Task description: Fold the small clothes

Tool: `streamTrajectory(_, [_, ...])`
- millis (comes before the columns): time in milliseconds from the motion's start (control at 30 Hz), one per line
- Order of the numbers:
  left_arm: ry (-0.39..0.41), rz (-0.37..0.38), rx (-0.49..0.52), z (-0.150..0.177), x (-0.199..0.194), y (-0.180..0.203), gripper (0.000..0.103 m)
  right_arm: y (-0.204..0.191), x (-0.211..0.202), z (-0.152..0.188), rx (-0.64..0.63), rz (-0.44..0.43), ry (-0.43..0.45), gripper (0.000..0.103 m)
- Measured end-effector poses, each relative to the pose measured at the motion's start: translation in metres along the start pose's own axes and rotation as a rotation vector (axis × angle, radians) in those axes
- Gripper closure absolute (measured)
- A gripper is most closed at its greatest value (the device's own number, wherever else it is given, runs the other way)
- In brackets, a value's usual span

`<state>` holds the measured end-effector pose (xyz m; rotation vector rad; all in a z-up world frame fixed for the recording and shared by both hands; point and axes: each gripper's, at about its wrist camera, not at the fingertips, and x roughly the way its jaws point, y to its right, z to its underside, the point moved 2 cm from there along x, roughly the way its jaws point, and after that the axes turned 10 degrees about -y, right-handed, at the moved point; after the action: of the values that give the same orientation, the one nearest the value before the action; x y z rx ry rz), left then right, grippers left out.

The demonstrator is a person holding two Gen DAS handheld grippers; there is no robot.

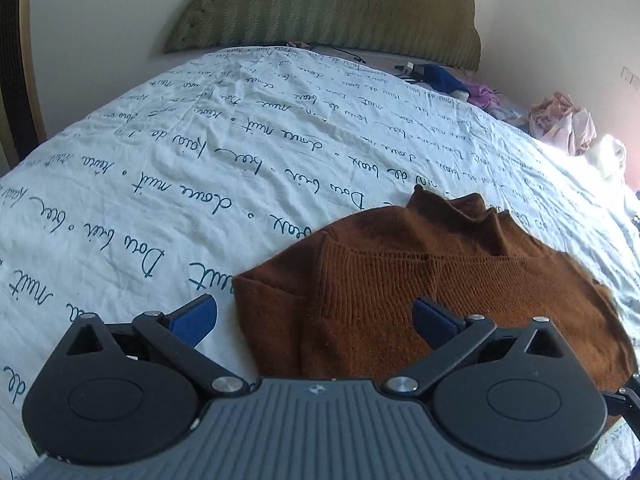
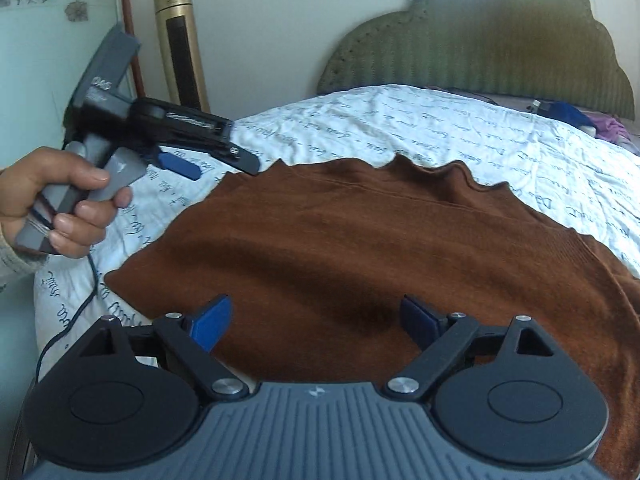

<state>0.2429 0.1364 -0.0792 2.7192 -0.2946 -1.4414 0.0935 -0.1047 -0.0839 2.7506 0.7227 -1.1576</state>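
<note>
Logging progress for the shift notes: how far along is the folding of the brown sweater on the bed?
Partly done: the brown sweater lies on the bed sheet with one sleeve folded across it. Nothing in hand: left gripper and right gripper both open. Remaining folds, and clothes piled near the headboard, are left.

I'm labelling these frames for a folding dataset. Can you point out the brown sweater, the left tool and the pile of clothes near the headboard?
brown sweater [image 2: 360,248]: right wrist view, middle of its flat body.
left tool [image 2: 208,162]: right wrist view, between its open fingertips.
pile of clothes [image 1: 560,122]: left wrist view, pink bundle's middle.
</note>
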Motion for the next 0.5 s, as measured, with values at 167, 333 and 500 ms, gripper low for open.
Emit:
streamTrajectory(167, [0.015,-0.050,0.046,0.004,-0.006,0.015,0.000,-0.017,0.011,-0.017,-0.046,0.004,0.000,0.011])
streamTrajectory(333, [0.021,-0.077,0.075,0.003,-0.009,0.018,0.000,-0.007,0.018,-0.030,0.014,0.010,-0.006,0.010])
streamTrajectory(500, [0.001,-0.092,0.072,0.002,-0.005,0.009,0.000,-0.018,0.024,-0.028,0.003,-0.006,-0.009,0.010])
